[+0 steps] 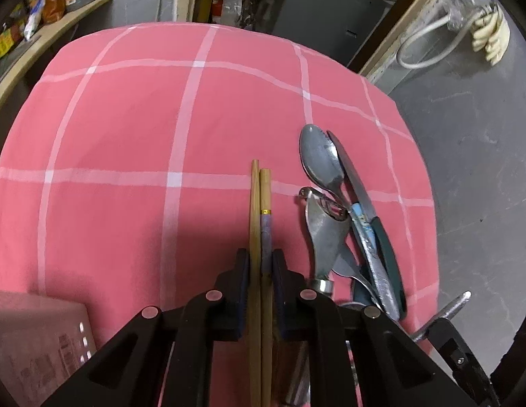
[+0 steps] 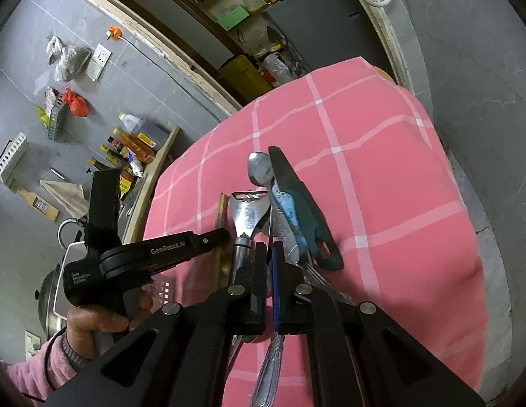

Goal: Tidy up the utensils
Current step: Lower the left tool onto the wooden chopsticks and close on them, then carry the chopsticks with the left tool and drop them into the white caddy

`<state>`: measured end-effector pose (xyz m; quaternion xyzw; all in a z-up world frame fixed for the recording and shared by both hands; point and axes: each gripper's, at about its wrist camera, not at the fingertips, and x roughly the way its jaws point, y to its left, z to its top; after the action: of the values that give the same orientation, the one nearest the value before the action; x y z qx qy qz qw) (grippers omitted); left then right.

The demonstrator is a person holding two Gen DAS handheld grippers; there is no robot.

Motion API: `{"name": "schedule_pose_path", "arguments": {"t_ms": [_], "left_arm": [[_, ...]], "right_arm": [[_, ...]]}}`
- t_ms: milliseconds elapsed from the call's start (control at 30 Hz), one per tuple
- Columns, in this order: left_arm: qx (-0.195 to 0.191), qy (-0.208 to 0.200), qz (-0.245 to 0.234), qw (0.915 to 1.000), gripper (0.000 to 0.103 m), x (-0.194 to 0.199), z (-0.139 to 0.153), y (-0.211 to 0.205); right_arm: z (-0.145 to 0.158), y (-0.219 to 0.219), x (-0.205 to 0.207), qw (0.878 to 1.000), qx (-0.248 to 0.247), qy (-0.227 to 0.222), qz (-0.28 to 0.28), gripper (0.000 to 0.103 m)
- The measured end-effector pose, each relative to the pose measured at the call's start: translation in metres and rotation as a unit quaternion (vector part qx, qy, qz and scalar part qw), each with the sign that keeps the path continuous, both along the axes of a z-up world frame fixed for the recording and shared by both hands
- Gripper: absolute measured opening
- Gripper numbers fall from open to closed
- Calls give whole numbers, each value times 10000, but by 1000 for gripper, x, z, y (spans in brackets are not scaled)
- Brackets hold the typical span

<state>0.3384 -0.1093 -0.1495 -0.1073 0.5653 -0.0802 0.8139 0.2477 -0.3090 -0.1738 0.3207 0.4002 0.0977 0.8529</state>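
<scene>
My left gripper (image 1: 261,261) is shut on a pair of wooden chopsticks (image 1: 259,196) that point forward over the pink checked tablecloth (image 1: 127,135). To its right lies a pile of utensils: a steel spoon (image 1: 317,159), a knife with a teal handle (image 1: 364,210) and a metal peeler (image 1: 325,234). In the right wrist view my right gripper (image 2: 270,247) is shut on the silver handle of a table knife (image 2: 271,366), edge-on between the pads, beside the peeler (image 2: 247,217), the spoon (image 2: 259,169) and the teal-handled knife (image 2: 303,217). The left gripper's body (image 2: 154,254) shows at left.
A pink perforated plastic container (image 1: 35,346) sits at the near left of the table. The table's right edge (image 1: 429,203) drops to a grey floor. A cluttered shelf (image 1: 42,17) stands at the far left.
</scene>
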Motion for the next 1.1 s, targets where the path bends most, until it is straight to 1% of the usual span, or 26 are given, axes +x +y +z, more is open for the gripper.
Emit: {"name": "schedule_pose_path", "arguments": {"t_ms": [167, 400, 500, 633, 733, 833, 867, 933, 967, 1033, 1100], "left_arm": [[-59, -274, -8, 9996, 12, -20, 18, 2], [-193, -845, -32, 9962, 12, -45, 60, 4], [-300, -1100, -15, 9935, 12, -50, 80, 6], [-447, -1594, 87, 9862, 12, -64, 117, 18], [-579, -2160, 324, 9741, 12, -73, 155, 40], [-592, -2665, 626, 9600, 12, -80, 187, 68], [-553, -2930, 789, 9512, 12, -84, 199, 82], [-467, -3243, 992, 9396, 12, -88, 213, 100], [-409, -3473, 1153, 9297, 12, -92, 220, 114], [-350, -3816, 1358, 9136, 12, -99, 226, 134], [-306, -4002, 1526, 9031, 12, -104, 224, 149]], "right_arm": [[13, 6, -9, 9998, -75, -165, 42, 1], [44, 8, -32, 9978, -360, -561, 5, 1], [62, 10, -42, 9957, -522, -762, -5, 1], [93, 14, -53, 9904, -761, -1152, 18, 1], [126, 23, -55, 9829, -926, -1584, 125, 1], [155, 38, -53, 9743, -1016, -1989, 299, 1], [162, 43, -53, 9723, -1015, -2079, 342, 1], [178, 58, -49, 9658, -1018, -2329, 520, 1], [182, 65, -47, 9638, -1024, -2392, 582, 1], [194, 84, -42, 9571, -1057, -2581, 786, 1], [200, 101, -38, 9519, -1112, -2686, 971, 1]]}}
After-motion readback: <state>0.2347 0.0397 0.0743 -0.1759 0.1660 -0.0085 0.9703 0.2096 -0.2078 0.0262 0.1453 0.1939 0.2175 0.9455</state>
